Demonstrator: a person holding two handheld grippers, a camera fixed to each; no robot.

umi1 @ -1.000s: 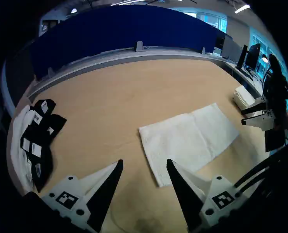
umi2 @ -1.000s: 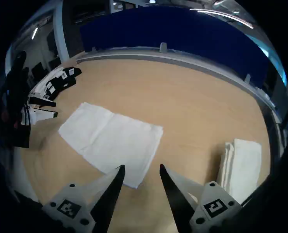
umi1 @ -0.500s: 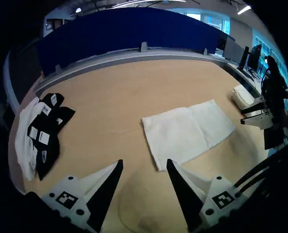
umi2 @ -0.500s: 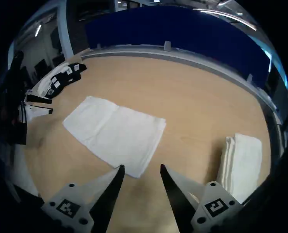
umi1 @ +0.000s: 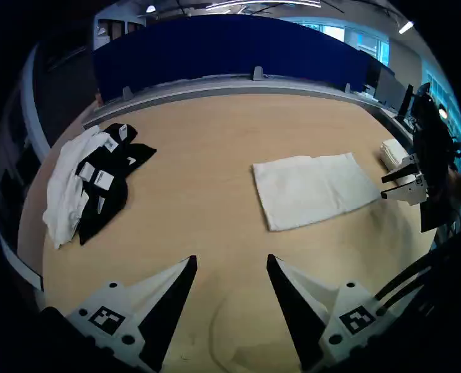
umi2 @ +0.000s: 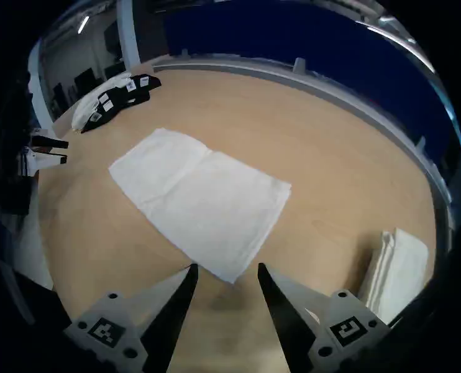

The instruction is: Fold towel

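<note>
Towel [umi2: 199, 202] is lying flat and spread on the wooden table [umi1: 212, 155], one faint crease running across its middle. Nothing is touching it.

Right gripper [umi2: 226, 266] is hanging released and empty, jaws apart, with the towel's near corner just ahead of its fingertips. Left gripper [umi1: 230, 258] is likewise spread wide and carrying nothing, sitting well apart from the towel over bare table.

Risks, as judged:
- The two grippers are standing at unequal reach. If only the right one is pinching when the lift begins, the cloth is likely dragging and skewing rather than folding square.
- A shallow pinch may be catching only part of the corner, or the fingers may be scraping the table.
- A folded stack [umi2: 398, 273] is sitting near the right side, and a wide swing could be knocking it.

Writing: white tags [umi1: 103, 180] on the dark garments [umi1: 115, 165] are showing as too small to read. Square markers [umi1: 108, 319] on the fingers are carrying a pattern, no words.
</note>
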